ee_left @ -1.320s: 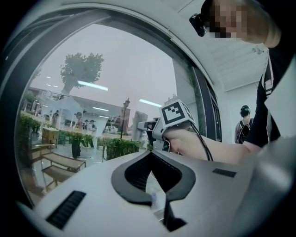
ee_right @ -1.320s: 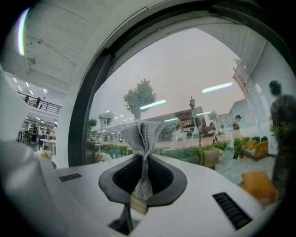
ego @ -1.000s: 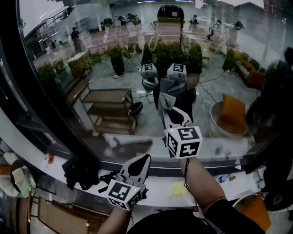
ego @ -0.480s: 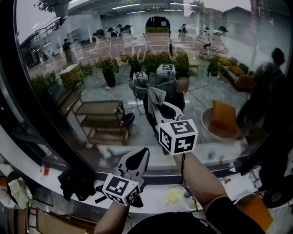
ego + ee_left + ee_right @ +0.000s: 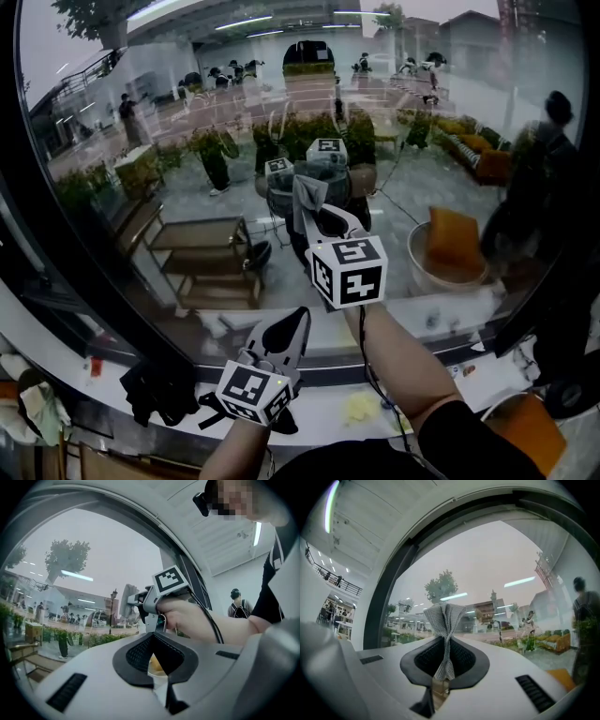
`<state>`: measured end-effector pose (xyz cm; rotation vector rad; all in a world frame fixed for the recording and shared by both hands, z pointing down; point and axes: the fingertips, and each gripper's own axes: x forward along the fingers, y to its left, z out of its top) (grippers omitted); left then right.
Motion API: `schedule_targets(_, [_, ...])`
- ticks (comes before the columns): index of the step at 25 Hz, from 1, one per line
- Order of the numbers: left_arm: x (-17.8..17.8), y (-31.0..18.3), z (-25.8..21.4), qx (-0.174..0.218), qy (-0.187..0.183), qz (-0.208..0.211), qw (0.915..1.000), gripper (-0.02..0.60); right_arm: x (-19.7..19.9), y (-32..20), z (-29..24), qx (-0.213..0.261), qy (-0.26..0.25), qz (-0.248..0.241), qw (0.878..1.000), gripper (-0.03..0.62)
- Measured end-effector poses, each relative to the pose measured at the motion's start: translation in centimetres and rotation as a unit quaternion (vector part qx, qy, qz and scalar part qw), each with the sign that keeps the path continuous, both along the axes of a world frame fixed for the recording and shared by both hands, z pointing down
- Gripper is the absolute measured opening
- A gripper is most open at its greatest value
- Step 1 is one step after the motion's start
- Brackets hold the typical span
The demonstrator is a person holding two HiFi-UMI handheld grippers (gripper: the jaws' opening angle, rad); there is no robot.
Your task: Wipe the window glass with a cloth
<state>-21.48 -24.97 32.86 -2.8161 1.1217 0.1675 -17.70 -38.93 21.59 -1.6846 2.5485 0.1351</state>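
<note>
At the window glass (image 5: 141, 216) | your right gripper (image 5: 317, 214) is clamped on the cloth (image 5: 306, 190) | cloth long axis 12-to-6, pane at its 12 | left gripper (image 5: 296, 319) closed, empty (at right's 7 o'clock) | judgement: wipe right-handed.

White-shelled left gripper (image 5: 300, 317), right gripper (image 5: 320, 213)

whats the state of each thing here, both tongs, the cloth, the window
right tongs, shut on the cloth, held up at the window glass
left tongs, shut, holding nothing, held low
cloth, bunched, pinched at its lower end, top fanned out
window glass, intact, full of reflections
</note>
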Motion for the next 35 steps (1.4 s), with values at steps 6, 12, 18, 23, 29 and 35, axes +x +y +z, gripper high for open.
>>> schedule_targets(6, [-0.1, -0.7, 0.7, -0.015, 0.0, -0.005, 0.9999, 0.008, -0.1, -0.4, -0.4, 0.019, 0.024, 0.017, 0.999, 0.044])
schedule_targets(12, [0.6, -0.6, 1.0, -0.02, -0.003, 0.001, 0.9998, 0.008, 0.2, -0.3, -0.3, 0.015, 0.019, 0.005, 1.0, 0.044])
schedule_targets(18, [1.8, -0.6, 0.7, -0.017, 0.002, 0.013, 0.9998, 0.008, 1.7, 0.1, 0.1, 0.006, 0.02, 0.008, 1.0, 0.044])
schedule_targets(23, [5.9, -0.4, 0.4, -0.014, 0.009, 0.028, 0.9995, 0.008, 6.6, 0.8, 0.1, 0.007, 0.023, 0.029, 0.999, 0.044])
schedule_targets(29, [10.5, 0.2, 0.2, -0.021, 0.009, 0.049, 0.9985, 0.008, 11.9, 1.3, 0.1, 0.001, 0.029, 0.049, 0.998, 0.044])
schedule_targets(35, [15.6, 1.2, 0.2, -0.012, -0.005, 0.073, 0.9972, 0.008, 18.3, 2.3, 0.3, -0.002, 0.029, 0.075, 0.997, 0.044])
